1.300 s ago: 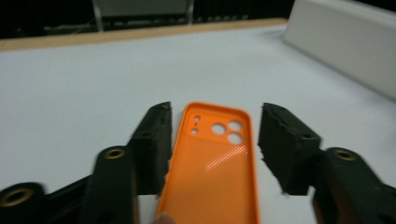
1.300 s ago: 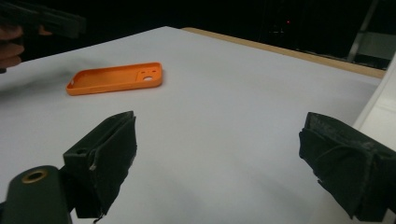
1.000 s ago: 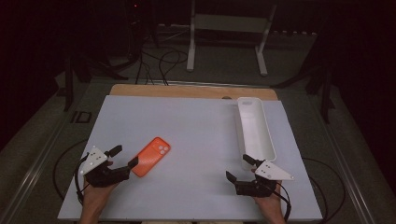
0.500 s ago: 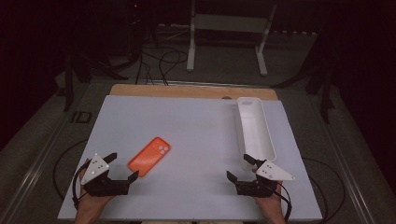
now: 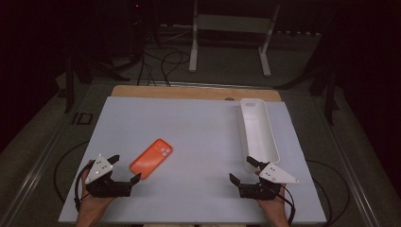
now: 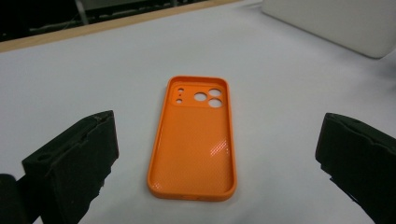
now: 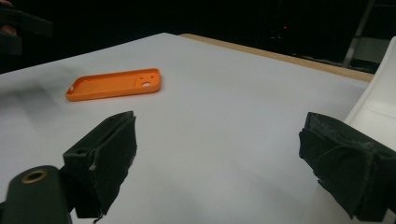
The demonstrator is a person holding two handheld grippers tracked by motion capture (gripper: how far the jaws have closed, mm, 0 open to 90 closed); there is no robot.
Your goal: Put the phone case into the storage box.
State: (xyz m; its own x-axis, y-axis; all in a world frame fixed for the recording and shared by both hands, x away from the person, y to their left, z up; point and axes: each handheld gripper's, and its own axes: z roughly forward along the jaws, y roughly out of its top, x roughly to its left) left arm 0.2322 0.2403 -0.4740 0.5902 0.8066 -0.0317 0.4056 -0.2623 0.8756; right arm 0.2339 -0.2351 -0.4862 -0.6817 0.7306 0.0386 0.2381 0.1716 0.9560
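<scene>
**Orange phone case lies free on the mat, both grippers spread wide**

An orange phone case [image 5: 151, 158] is seen lying flat on the white mat [image 5: 198, 127], hollow side up, with its camera cut-outs turned toward the far end of the table. It is placed in the near left part of the mat, just ahead of the left gripper [image 5: 126, 170], and no jaw is touching it. In the left gripper view the case [image 6: 196, 140] is framed between the two black jaws but lies clear of both; the jaws have just been opening, and they are now released and spread wide with nothing gripped. Both jaw pads are cut off by the lower edge of that view.

The right gripper [image 5: 243, 171] is held at the near right of the mat, its jaws likewise released and empty. A long white tray [image 5: 272, 142] is set just beyond it; whether the far jaw touches the tray's near end cannot be told. In the right gripper view the tray [image 7: 380, 93] is cut off by the frame edge, and the case [image 7: 114, 84] is seen well apart.

The room behind the table is dark, and little can be made out there beyond a metal stand [image 5: 229, 23] and cables on the floor.
</scene>
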